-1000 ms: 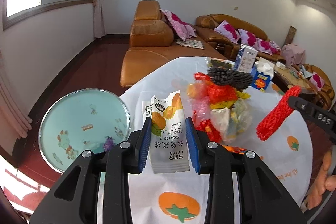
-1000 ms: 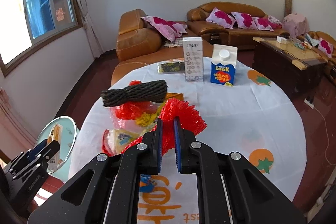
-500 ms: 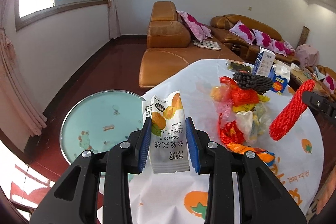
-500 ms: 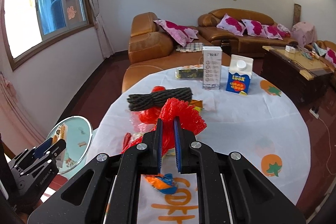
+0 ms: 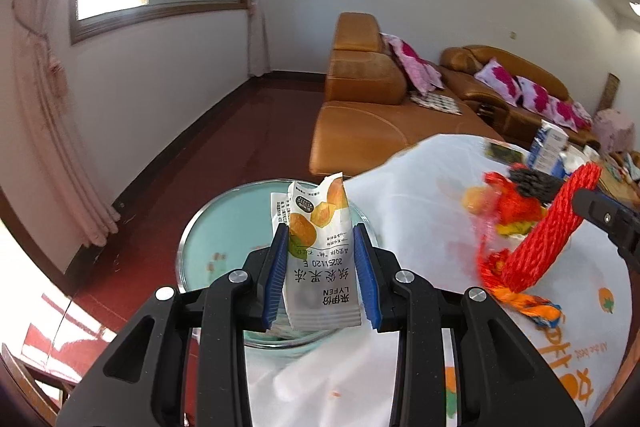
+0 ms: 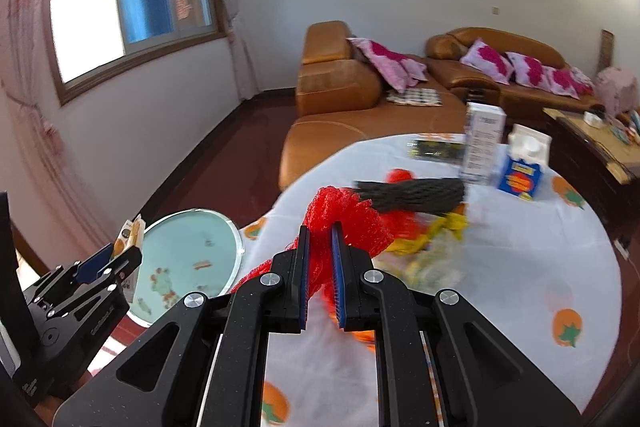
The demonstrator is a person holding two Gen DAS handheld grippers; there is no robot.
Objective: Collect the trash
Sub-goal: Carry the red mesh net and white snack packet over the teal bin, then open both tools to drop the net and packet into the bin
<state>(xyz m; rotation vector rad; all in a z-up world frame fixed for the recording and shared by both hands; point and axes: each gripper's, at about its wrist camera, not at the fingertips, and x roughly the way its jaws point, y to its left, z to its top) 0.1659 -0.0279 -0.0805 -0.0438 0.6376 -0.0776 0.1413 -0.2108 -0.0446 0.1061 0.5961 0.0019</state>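
Left gripper fingers part-closed around a white snack wrapper, right gripper fingers nearly shut, pinching red foam fruit netting.

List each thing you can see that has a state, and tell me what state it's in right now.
left gripper: shut on the jelly wrapper.
jelly wrapper: torn open, held upright over the round basin.
right gripper: shut on the red foam net.
red foam net: pinched, lifted off the table.
round basin: open-topped, beside the table.
black foam net: lying on the trash pile.
blue carton: upright, cap on.
white box: upright.
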